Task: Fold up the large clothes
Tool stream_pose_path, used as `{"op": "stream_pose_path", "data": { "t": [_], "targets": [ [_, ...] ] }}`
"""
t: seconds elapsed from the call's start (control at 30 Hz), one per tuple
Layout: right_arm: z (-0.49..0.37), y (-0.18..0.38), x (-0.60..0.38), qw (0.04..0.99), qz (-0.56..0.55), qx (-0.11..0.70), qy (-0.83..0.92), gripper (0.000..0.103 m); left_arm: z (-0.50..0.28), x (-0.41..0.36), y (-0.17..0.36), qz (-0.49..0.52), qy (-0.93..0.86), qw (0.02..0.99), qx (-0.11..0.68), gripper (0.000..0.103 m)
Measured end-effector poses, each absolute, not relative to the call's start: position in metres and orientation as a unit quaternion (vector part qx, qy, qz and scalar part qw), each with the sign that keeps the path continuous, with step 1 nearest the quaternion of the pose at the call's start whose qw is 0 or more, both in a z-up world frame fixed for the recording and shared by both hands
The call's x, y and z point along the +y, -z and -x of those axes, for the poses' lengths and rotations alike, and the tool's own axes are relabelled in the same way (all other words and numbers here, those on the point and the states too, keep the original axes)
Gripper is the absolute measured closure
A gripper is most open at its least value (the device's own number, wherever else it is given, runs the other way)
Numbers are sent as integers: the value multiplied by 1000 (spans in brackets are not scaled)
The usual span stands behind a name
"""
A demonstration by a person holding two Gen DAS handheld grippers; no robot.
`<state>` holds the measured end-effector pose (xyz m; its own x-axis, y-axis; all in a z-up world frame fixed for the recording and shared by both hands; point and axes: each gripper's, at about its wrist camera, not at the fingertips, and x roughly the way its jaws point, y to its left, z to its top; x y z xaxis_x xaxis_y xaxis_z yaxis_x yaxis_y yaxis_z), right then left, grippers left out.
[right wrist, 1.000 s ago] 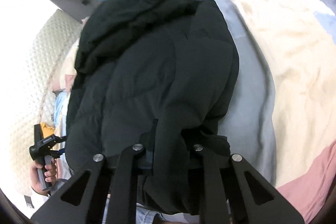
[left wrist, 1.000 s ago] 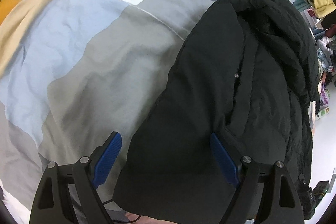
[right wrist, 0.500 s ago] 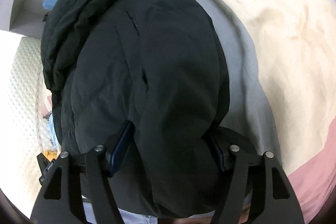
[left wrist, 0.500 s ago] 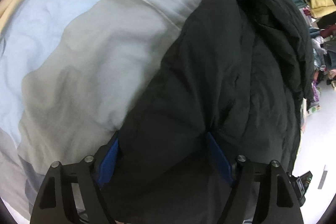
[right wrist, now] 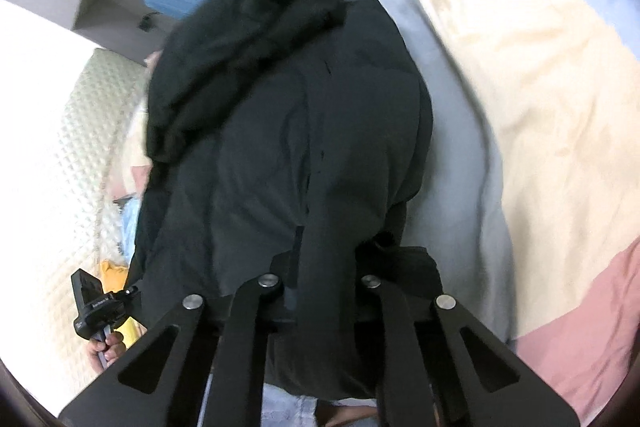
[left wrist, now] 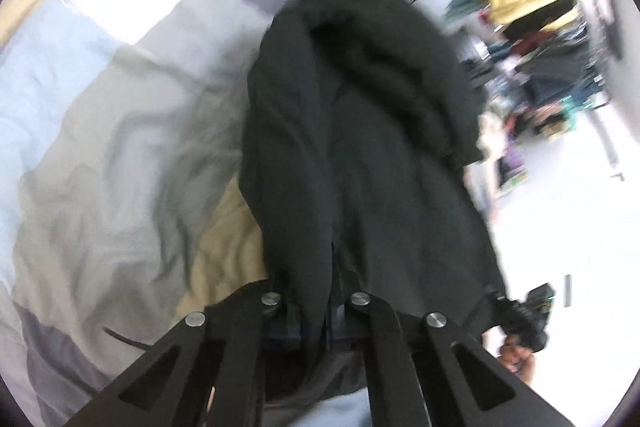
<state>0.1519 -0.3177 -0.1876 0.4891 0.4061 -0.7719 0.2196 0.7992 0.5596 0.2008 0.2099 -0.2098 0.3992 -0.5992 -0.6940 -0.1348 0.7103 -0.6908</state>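
Both grippers (left wrist: 316,311) (right wrist: 320,291) pinch jacket (left wrist: 360,147) hem; bedspread (left wrist: 100,107) open left.

The black coat (left wrist: 360,147) hides both grippers' fingertips; background clutter (left wrist: 536,39) blurred.

White lettering marks the black handheld device (right wrist: 98,309) at lower left; too blurred to read.

the left gripper (left wrist: 316,307) is clamped on the near edge of a black jacket (left wrist: 360,147), which stretches away toward the far right over a patchwork duvet (left wrist: 100,107). at the near right, a hand (left wrist: 516,355) grips another black device. blurred clothes racks (left wrist: 528,7) stand far right.
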Motion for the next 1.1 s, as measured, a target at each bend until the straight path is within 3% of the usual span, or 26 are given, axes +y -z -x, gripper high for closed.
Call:
{"op": "stream_pose_path", "data": {
  "t": [0.3, 0.8, 1.1],
  "targets": [
    [-110, 105, -340, 830, -339, 431, -99, 97, -157, 220, 140, 364, 186, 778, 477, 100],
    [7, 25, -348, 846, -348, 360, -181, 98, -39, 250, 21, 360, 235, 796, 427, 100],
    [27, -5, -364, 853, -355, 331, -192, 98, -32, 234, -24, 320, 247, 818, 409, 100]
  ]
}}
